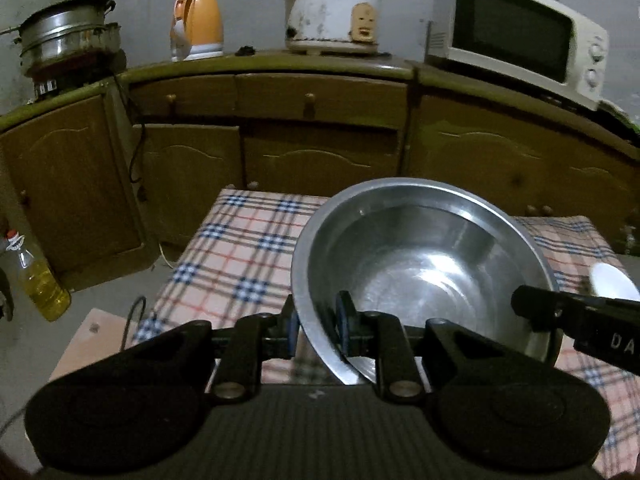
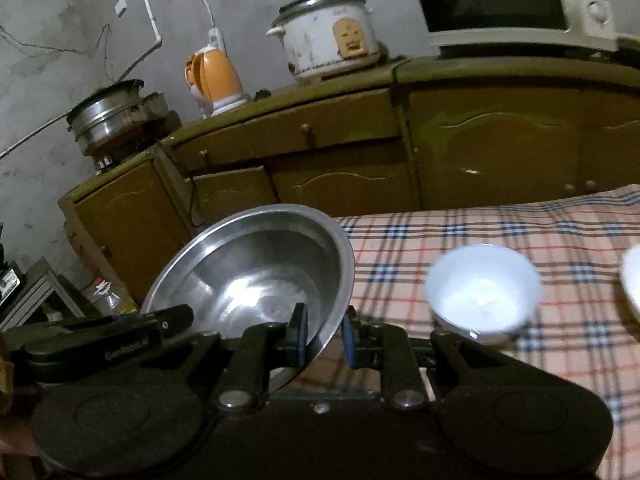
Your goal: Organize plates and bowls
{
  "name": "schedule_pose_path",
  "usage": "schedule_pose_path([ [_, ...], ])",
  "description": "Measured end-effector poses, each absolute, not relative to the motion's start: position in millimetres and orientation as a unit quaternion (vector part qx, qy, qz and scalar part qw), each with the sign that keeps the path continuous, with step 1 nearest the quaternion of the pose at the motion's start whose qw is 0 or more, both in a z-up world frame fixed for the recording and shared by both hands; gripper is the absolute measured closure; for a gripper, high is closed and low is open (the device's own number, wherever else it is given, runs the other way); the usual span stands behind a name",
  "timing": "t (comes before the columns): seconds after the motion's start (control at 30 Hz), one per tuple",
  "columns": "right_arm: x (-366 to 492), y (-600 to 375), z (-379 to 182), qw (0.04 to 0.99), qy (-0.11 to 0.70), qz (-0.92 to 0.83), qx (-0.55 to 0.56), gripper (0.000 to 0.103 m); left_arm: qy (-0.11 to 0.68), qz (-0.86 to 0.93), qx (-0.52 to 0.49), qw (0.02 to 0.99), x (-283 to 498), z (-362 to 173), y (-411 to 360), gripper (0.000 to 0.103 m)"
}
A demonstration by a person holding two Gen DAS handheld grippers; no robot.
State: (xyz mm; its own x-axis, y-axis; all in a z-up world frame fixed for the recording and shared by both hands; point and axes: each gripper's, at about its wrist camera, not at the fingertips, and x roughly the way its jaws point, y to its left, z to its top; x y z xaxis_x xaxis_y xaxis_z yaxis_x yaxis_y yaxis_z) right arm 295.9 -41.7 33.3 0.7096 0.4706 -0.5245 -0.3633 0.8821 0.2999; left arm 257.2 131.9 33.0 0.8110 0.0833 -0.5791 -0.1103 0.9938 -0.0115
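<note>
A large steel bowl (image 1: 420,264) hangs above the plaid-covered table (image 1: 240,248), held from both sides. My left gripper (image 1: 318,328) is shut on its left rim, one blue pad inside the wall and one outside. In the right wrist view the same steel bowl (image 2: 256,272) tilts to the left, and my right gripper (image 2: 326,336) is shut on its right rim. The right gripper's black body (image 1: 560,312) shows at the bowl's far side in the left wrist view. A white bowl (image 2: 484,288) sits on the cloth to the right, with another white dish (image 2: 632,280) at the frame edge.
Brown cabinets (image 1: 320,132) run behind the table, carrying a steel pot (image 1: 64,40), an orange kettle (image 1: 198,24), a rice cooker (image 1: 332,16) and a microwave (image 1: 520,36). An oil bottle (image 1: 40,280) stands on the floor at the left.
</note>
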Motion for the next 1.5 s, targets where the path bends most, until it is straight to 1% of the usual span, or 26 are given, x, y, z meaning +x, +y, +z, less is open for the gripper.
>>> schedule_pose_path([
  [0.3,227,-107,40,0.930,0.301,0.192,0.092,0.080,0.308,0.016,-0.016,0.951,205,29,75,0.082],
  [0.7,184,-191,21,0.937,0.313,0.126,0.086,0.080,0.332,-0.046,-0.010,0.942,183,-3,5,0.081],
  [0.93,170,-220,0,0.940,0.316,0.101,0.085,0.080,0.335,-0.070,-0.001,0.940,177,-27,-20,0.081],
  [1.3,165,-239,-60,0.930,0.348,0.077,0.089,0.080,0.366,-0.083,0.006,0.927,177,-79,-39,0.081],
  [1.5,165,-244,-78,0.927,0.357,0.070,0.090,0.080,0.371,-0.087,0.012,0.924,177,-91,-46,0.080],
])
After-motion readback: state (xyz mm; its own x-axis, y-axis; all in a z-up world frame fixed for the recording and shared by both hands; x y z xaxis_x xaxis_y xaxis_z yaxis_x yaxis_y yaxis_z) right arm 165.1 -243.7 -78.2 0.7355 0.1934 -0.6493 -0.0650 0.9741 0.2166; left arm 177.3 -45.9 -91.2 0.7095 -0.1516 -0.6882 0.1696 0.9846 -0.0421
